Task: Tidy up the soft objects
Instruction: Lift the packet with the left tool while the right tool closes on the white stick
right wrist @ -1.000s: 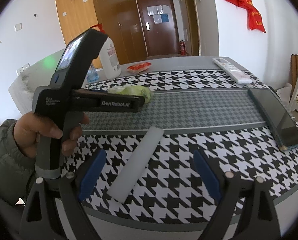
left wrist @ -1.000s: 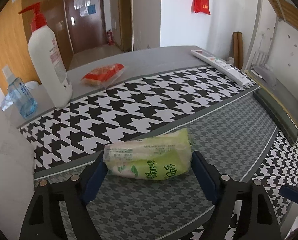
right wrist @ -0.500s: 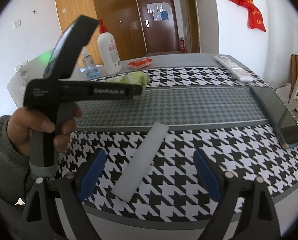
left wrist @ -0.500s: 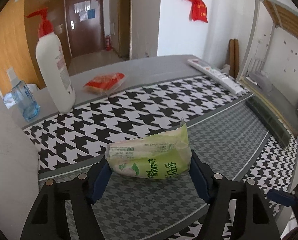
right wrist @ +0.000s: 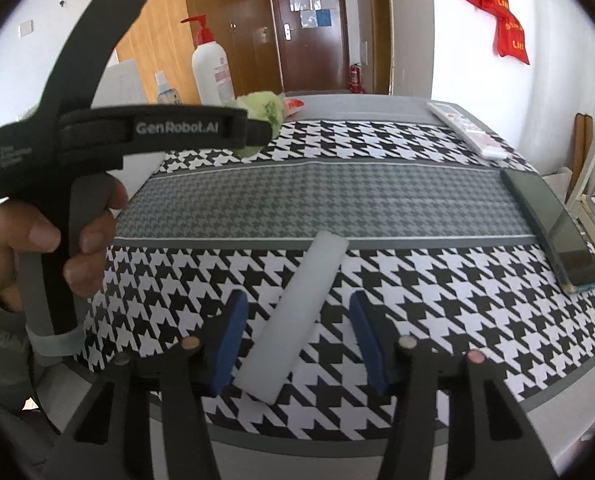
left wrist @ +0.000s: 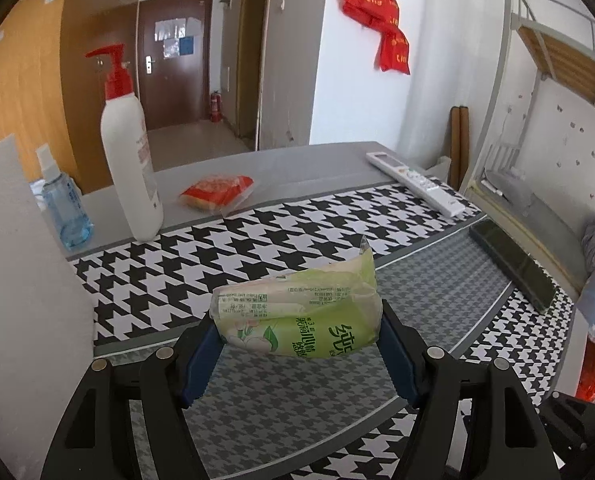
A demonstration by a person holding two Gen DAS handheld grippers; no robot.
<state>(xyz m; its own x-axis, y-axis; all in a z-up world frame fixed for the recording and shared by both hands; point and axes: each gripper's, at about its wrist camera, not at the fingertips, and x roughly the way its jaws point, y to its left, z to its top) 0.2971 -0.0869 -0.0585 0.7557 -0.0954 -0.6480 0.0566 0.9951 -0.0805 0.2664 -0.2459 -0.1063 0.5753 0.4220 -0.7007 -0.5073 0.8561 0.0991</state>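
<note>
The soft green-and-white plastic tissue pack [left wrist: 297,322] sits clamped between the blue pads of the left tool [left wrist: 299,354], lifted clear of the houndstooth-patterned worktop [left wrist: 257,240]. The long white foam bar [right wrist: 297,316] lies flat on the black-and-white checks, its near end between the closing jaws of the right tool [right wrist: 295,344]; neither pad touches it. A hand [right wrist: 37,248] grips the left tool's handle.
</note>
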